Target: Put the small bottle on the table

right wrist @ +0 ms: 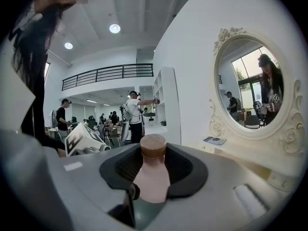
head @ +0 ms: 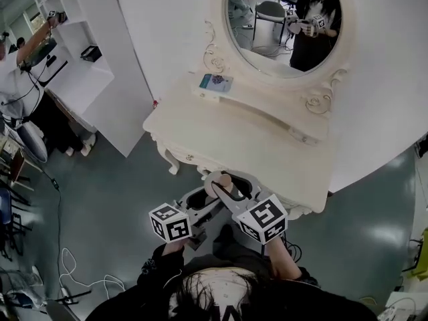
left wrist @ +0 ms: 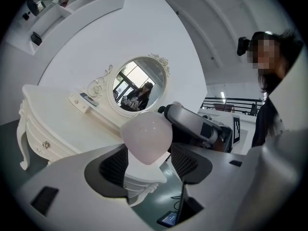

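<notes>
The right tongs [right wrist: 153,165] clench a small pale-pink bottle with brown cap [head: 225,180], held in the air just before the white carved table [head: 267,152]. The left tongs [left wrist: 147,158] seemingly clamp its rounded base.

No words, brands or numbers can be read; only coded square patterns are shown on marker cubes [head: 172,221].

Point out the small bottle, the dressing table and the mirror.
small bottle [right wrist: 153,179], right gripper view, on its pink body below the brown cap.
dressing table [head: 227,138], head view, on the bare top.
mirror [head: 284,22], head view, on the glass.
</notes>
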A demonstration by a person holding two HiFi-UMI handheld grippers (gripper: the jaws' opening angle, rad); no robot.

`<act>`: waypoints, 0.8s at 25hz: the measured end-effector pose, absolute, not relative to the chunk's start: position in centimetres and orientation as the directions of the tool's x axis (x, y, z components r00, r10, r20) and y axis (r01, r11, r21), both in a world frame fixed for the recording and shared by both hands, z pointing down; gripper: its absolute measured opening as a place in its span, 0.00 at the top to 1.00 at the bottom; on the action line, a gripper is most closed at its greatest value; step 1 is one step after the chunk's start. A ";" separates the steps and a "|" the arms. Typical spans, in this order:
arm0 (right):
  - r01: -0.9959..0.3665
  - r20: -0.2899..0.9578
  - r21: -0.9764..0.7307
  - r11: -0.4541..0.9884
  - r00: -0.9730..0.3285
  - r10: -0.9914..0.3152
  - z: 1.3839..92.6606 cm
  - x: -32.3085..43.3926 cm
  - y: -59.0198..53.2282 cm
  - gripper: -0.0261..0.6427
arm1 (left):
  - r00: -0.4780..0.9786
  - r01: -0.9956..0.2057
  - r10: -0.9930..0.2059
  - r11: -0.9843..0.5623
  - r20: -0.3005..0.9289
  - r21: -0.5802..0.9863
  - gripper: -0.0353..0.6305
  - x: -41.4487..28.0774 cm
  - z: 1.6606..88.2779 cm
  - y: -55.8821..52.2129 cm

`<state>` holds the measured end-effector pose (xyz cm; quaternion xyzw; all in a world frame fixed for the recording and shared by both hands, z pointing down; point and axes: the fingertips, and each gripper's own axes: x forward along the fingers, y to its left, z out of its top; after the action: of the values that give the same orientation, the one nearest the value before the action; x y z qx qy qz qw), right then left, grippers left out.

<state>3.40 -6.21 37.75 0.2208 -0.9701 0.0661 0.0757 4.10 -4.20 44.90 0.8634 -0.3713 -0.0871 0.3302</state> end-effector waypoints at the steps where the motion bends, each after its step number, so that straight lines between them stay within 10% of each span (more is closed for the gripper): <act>1: -0.433 0.178 -0.092 0.897 -0.893 -0.413 37.7 3.3 -7.1 0.74 | 0.707 -0.586 -0.700 -0.504 0.097 0.635 0.56 4.0 44.9 -5.1; 20: -0.405 0.172 -0.114 0.907 -0.907 -0.383 38.8 3.1 -15.7 0.74 | 0.678 -0.620 -0.718 -0.448 0.154 0.644 0.55 3.9 46.1 -13.6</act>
<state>3.08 -15.73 38.81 0.2023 -0.9738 0.0736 0.0732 3.89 -13.61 46.07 0.8478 -0.3947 -0.0708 0.3470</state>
